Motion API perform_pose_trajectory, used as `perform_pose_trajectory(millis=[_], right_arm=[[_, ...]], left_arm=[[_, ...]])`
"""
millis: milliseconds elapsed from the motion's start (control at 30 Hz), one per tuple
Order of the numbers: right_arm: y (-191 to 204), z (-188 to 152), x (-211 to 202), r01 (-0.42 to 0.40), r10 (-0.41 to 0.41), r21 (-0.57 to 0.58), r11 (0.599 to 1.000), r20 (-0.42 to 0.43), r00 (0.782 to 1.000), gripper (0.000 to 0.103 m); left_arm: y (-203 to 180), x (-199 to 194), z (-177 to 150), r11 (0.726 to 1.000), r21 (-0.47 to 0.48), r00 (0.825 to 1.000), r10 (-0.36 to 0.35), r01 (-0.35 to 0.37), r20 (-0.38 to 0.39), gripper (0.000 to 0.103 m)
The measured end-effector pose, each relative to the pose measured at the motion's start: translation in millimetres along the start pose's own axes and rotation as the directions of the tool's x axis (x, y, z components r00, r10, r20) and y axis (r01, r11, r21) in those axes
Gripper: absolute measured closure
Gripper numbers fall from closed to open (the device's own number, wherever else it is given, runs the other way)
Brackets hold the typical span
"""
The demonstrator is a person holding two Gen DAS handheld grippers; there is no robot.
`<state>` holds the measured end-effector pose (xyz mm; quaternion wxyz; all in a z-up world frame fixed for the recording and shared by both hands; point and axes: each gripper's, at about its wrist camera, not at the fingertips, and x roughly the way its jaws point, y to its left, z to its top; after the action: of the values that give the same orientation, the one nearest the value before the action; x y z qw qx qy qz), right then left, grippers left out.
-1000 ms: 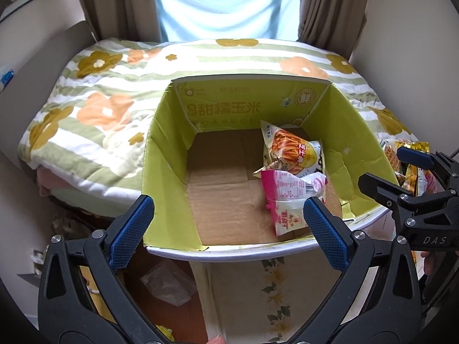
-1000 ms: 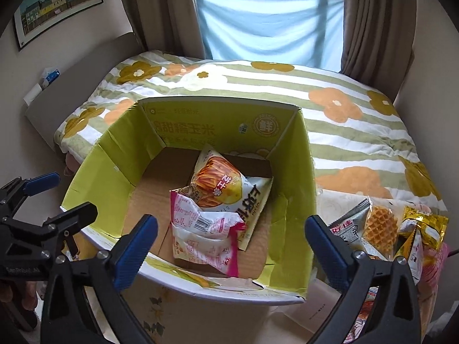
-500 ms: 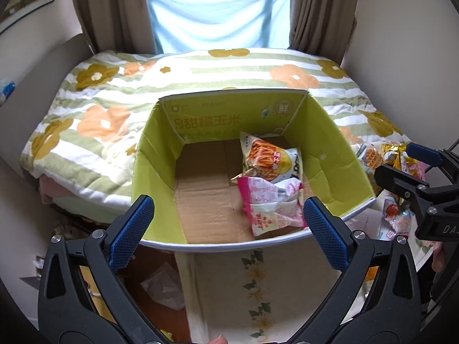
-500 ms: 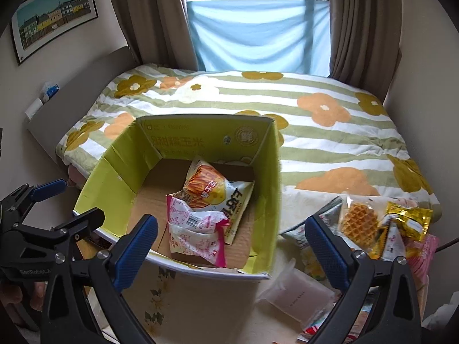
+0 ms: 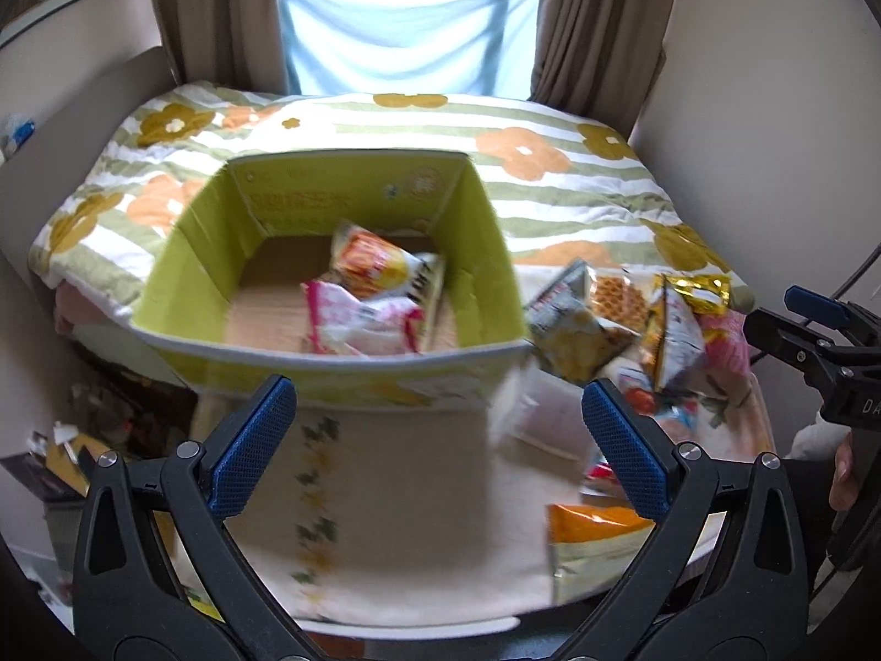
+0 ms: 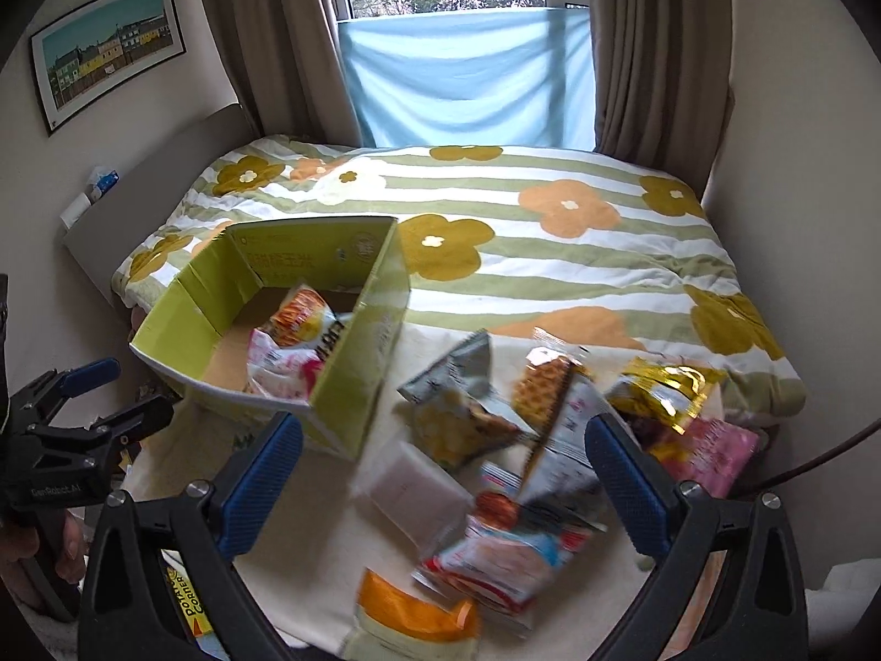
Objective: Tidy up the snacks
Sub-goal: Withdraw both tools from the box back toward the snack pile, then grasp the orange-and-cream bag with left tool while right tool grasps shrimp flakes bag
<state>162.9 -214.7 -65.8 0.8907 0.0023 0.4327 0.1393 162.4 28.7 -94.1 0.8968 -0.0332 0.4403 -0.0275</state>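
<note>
A green cardboard box (image 5: 484,253) (image 6: 358,363) stands on the table and holds an orange-yellow snack bag (image 5: 374,267) (image 6: 300,319) and a pink-white bag (image 5: 358,325) (image 6: 275,358). Right of the box lies a pile of snack packets: a grey bag (image 6: 457,413), a waffle packet (image 6: 542,385), a gold packet (image 6: 661,385), a pink packet (image 6: 710,451), and an orange-topped bag (image 6: 413,614) (image 5: 594,529). My left gripper (image 5: 440,440) is open and empty in front of the box. My right gripper (image 6: 446,468) is open and empty above the pile.
A cream tablecloth (image 5: 413,496) covers the table. A bed with a striped flower quilt (image 6: 523,231) lies behind. A clear plastic packet (image 6: 413,490) lies by the box corner. Clutter sits on the floor at the left (image 5: 110,429).
Both grippers have pulled back and up from the box and swung right. The snack pile and table now fill the near view. Both stay open.
</note>
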Motion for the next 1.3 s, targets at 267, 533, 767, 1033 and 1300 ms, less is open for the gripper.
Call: perform_pose_trajectory(millis=[267,533,767,1033,1300], right_arm=[[-59.1,-39.0,-6.0,-0.054,0.054,-0.011,0.998,-0.059,0.997,0.001],[-93.4,-73.0,11.5,-0.09,0.094,0.034,0.995,-0.135,0.986,0.001],[-106.6,-97.6,46.1,-0.101,0.119,0.109,0.989,-0.181,0.976,0.001],[-112.2,-129.6,83.2,-0.105,0.156,0.218,0.97,-0.234,0.96,0.001],[-103.8,-137.4,106.8,-0.136,0.21,0.322,0.937,-0.206,0.956,0.001]], left_arm=[[-85.3,9.1,-47.7,0.998,0.07,0.999,0.008,-0.005,-0.046,0.0],[-130.7,35.0,-88.8,0.971,0.233,0.988,-0.013,0.049,-0.152,0.0],[-152.0,70.6,-120.1,0.868,0.46,0.964,-0.069,0.185,-0.256,0.0],[-160.6,98.3,-143.5,0.704,0.612,0.919,-0.16,0.362,-0.359,0.0],[-162.4,113.4,-153.8,0.597,0.646,0.873,-0.226,0.475,-0.433,0.0]])
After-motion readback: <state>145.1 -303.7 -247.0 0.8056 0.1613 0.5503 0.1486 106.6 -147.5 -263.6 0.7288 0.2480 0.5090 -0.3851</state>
